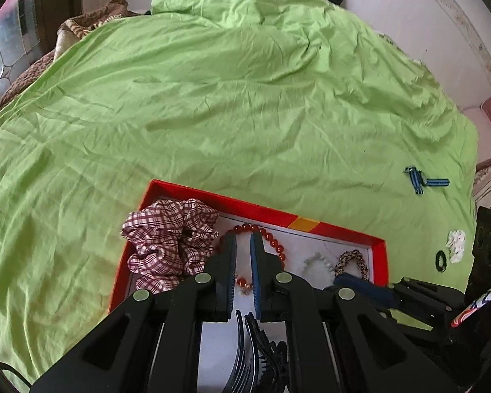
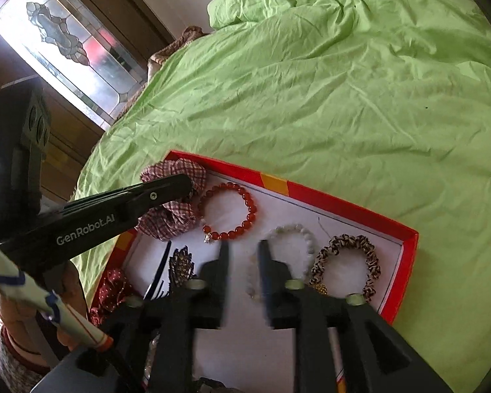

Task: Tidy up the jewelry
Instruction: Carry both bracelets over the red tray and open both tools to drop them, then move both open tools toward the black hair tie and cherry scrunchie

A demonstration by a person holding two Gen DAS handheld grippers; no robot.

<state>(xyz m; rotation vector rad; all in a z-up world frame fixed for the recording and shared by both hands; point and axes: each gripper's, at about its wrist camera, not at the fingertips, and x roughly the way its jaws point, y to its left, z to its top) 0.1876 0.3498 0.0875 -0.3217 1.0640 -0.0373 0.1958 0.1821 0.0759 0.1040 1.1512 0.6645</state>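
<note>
Black plastic makes up both grippers, each with matte angular arms and round silver bolt heads. The left gripper [image 1: 244, 239] fills the bottom centre of its own view, its fingers parted by a narrow gap with nothing between them, tips poised over the red bead bracelet [image 1: 271, 242], whose glossy round beads are partly hidden behind the fingers. The right gripper [image 2: 244, 245] sits at the bottom centre of its view, blurred, its jaws moderately open and empty, tips just above the white bead bracelet [image 2: 288, 232], a ring of pale frosted beads partly covered by the right finger. All of this lies in a shallow red cardboard box [image 2: 409, 239] with a white floor and an orange patch on its rim. At the box's upper left is a crumpled red-and-white plaid scrunchie [image 1: 167, 242]; at its right end a leopard-print scrunchie [image 2: 347, 262] forms a ruffled loop. Dark combs [image 1: 248, 360] with thin curved teeth lie near the bottom edge, cut off by the arms, and a dark red dotted piece of fabric [image 2: 109, 291] in the lower left corner is hard to make out. The box rests on a wrinkled lime-green bedsheet [image 1: 229, 104]. At the right of the left view, blue striped clips [image 1: 422, 180], a small white item [image 1: 456, 244] and a black hair tie [image 1: 441, 261] lie on the sheet. A leaded glass window [image 2: 72, 49] shows at upper left.
</note>
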